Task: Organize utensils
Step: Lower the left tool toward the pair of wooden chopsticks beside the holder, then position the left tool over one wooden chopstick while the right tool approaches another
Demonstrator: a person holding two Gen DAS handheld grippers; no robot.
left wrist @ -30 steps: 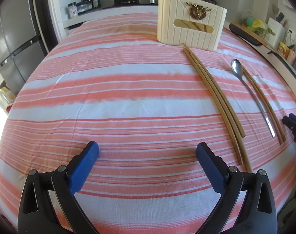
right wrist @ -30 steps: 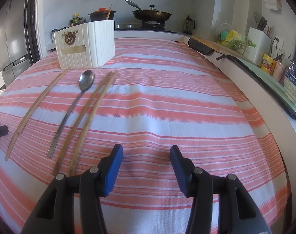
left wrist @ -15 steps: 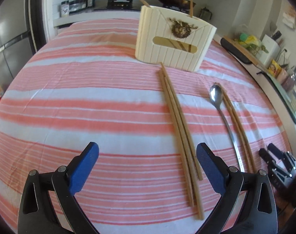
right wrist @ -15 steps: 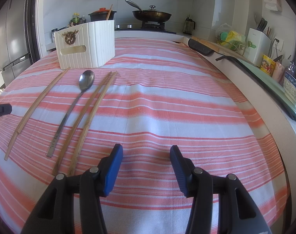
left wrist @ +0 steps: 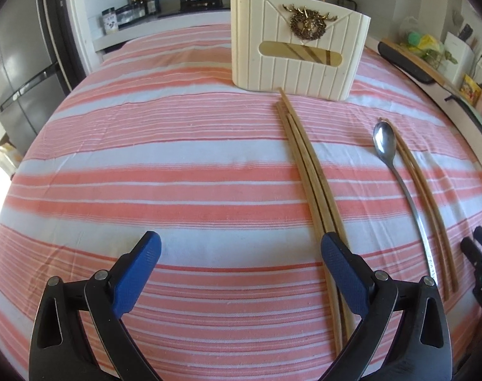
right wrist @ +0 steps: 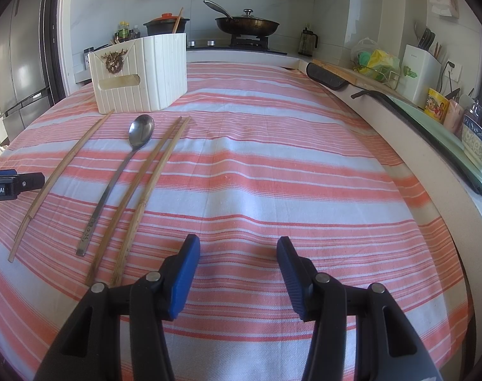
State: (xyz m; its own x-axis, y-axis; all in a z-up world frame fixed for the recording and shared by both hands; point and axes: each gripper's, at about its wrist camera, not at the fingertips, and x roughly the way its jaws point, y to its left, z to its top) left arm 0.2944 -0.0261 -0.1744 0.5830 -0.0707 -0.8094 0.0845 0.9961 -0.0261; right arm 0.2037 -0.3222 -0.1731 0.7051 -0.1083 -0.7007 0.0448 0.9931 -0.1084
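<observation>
Three wooden chopsticks (left wrist: 307,171) lie together on the striped cloth, running from the cream utensil holder (left wrist: 298,54) toward me. Their near ends pass under the right finger of my left gripper (left wrist: 241,254), which is open with only cloth between its blue pads. A metal spoon (left wrist: 396,177) and two more chopsticks (left wrist: 421,190) lie further right. My right gripper (right wrist: 237,254) is open over bare cloth, just right of that chopstick pair (right wrist: 148,184) and the spoon (right wrist: 123,174). The holder (right wrist: 139,73) stands at the back left.
The striped cloth (right wrist: 288,174) covers the whole table. A counter edge with a cutting board, jars and a bowl (right wrist: 478,146) runs along the right. A stove with pots (right wrist: 247,25) stands behind the table, and a refrigerator (left wrist: 18,73) is at the left.
My left gripper has shifted right and toward the holder, so the three chopsticks now run under its right finger. The right gripper has not moved.
</observation>
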